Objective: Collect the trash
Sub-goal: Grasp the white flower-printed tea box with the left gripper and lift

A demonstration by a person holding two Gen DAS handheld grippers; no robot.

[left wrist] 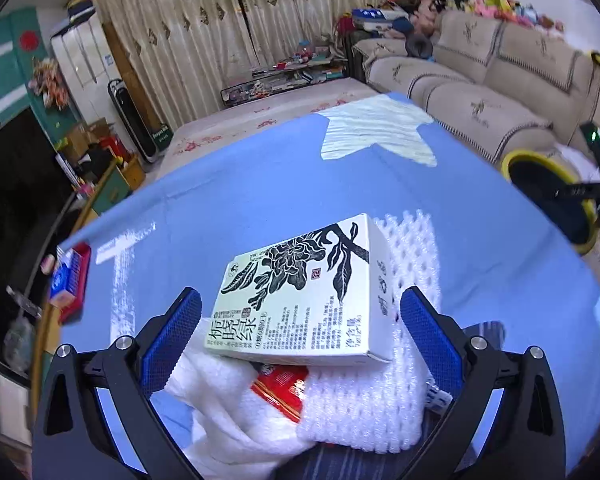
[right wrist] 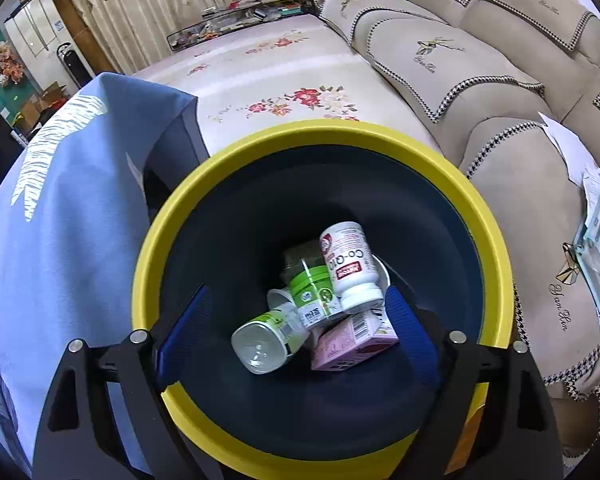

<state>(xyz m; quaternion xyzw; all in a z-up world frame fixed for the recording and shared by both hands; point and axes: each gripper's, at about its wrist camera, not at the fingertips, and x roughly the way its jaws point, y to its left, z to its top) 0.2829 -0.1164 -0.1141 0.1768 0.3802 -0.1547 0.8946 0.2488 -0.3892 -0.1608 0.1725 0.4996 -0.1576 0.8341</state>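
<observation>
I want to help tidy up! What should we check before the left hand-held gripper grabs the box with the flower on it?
1. Left hand-held gripper open wide enough for the box: ok.
2. Flower box between its fingers, pads not yet pressing: ok.
3. Box sitting steady: not ok, it rests tilted on white foam netting and a red wrapper.
4. Yellow bin has room: ok, only bottles and a pink carton at the bottom.
5. Right hand-held gripper empty: ok, open over the bin.

Beige sofa (right wrist: 440, 52) on rt, cream curtains (left wrist: 204, 20) at back, floral-cloth table (right wrist: 284, 68) btwn
</observation>
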